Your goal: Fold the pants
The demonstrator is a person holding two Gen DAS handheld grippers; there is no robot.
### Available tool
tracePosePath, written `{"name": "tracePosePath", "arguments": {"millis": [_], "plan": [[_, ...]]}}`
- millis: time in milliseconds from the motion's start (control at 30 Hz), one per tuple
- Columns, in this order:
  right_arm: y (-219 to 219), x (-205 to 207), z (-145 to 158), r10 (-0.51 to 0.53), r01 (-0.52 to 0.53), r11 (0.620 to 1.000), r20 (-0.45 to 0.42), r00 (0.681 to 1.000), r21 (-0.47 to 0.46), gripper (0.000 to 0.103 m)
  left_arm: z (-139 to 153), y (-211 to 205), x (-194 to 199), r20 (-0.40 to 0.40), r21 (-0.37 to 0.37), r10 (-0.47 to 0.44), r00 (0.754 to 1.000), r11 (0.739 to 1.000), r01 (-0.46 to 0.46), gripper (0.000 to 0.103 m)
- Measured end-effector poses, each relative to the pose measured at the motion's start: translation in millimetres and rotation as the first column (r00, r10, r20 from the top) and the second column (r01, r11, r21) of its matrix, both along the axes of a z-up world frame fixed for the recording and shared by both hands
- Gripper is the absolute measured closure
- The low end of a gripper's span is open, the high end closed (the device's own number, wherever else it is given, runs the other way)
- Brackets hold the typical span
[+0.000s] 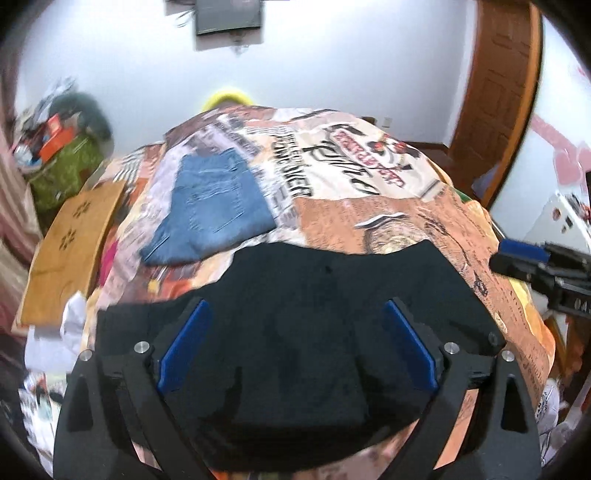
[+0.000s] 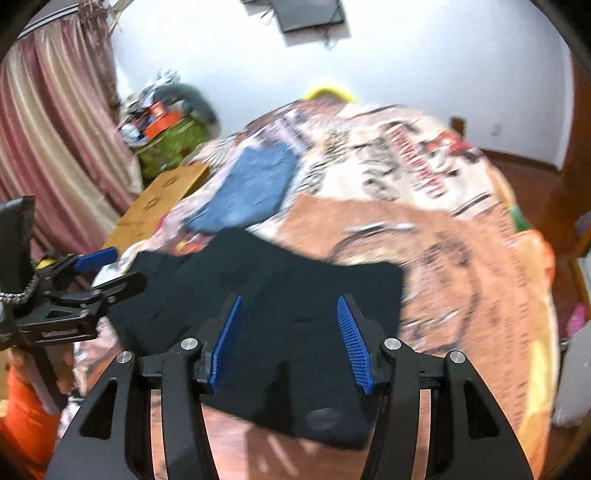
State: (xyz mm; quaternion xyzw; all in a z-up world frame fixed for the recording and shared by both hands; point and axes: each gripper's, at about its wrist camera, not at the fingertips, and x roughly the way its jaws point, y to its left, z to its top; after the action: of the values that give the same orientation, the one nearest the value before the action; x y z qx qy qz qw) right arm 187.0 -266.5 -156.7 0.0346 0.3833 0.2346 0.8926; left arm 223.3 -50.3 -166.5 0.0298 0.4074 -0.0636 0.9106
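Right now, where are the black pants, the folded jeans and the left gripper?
black pants (image 2: 295,295): right wrist view, middle of the fabric.
folded jeans (image 1: 218,206): left wrist view, centre of the denim.
left gripper (image 1: 295,343): left wrist view, midway between fingertips.

Plain white wall with a dark panel up at 12 o'clock, wooden door around 2, pinkish striped curtains over at 10. Bedspread has newspaper-style print.

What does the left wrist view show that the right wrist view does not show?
Only the left wrist view shows the wooden door at the right. Only the right wrist view shows the pink curtain at the left. Both show the black pants lying on the printed bedspread, the folded blue jeans beyond them, and both grippers open: left gripper, right gripper.
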Motion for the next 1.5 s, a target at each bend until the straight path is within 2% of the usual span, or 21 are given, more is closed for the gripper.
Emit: {"name": "tracePosePath", "arguments": {"millis": [100,267,367,433,567,800,1033,1167,1300,1400,1500], "plan": [[-16,13,-1,-0.030,0.030,1.000,0.004,1.000,-0.003,0.054,-5,-22,18,-0.021,0.019,-0.045,0.999,0.999,0.045,0.007],[-24,37,-27,-0.028,0.027,1.000,-0.047,0.999,-0.012,0.054,-31,-52,49,-0.130,0.016,-0.112,0.985,0.993,0.115,0.007],[-22,43,-46,0.008,-0.010,1.000,-0.090,0.996,-0.026,0.071,-54,-66,58,-0.187,0.043,-0.124,0.975,0.990,0.134,0.008],[-18,44,-58,0.041,-0.045,0.998,-0.117,0.992,-0.035,0.081,-66,-70,59,-0.213,0.073,-0.119,0.970,0.988,0.137,0.016],[-10,40,-85,0.084,-0.101,0.990,-0.175,0.981,-0.094,0.083,-95,-66,58,-0.286,0.114,-0.108,0.952,0.983,0.146,0.020],[-31,25,-93,0.065,-0.080,0.995,-0.202,0.977,-0.067,0.083,-96,-47,41,-0.251,0.095,-0.100,0.963,0.987,0.127,0.019],[-44,11,-88,0.006,-0.025,0.996,-0.222,0.975,-0.080,0.083,-88,-46,26,-0.203,0.144,-0.094,0.975,0.982,0.125,0.019],[-48,3,-74,-0.033,0.015,0.996,-0.196,0.980,-0.093,0.083,-78,-41,14,-0.182,0.146,-0.084,0.980,0.983,0.111,0.019],[-49,-5,-51,-0.046,0.033,0.996,-0.146,0.988,-0.088,0.082,-63,-29,0,-0.135,0.178,-0.046,0.990,0.982,0.070,0.019],[-44,-13,-32,-0.038,0.031,0.996,-0.088,0.995,-0.085,0.072,-46,-12,-9,-0.097,0.172,-0.002,0.995,0.985,0.019,0.019],[-36,-21,-13,-0.023,0.020,0.997,-0.030,0.999,-0.074,0.070,-30,10,-17,-0.060,0.146,0.057,0.997,0.988,-0.047,0.019]]}}
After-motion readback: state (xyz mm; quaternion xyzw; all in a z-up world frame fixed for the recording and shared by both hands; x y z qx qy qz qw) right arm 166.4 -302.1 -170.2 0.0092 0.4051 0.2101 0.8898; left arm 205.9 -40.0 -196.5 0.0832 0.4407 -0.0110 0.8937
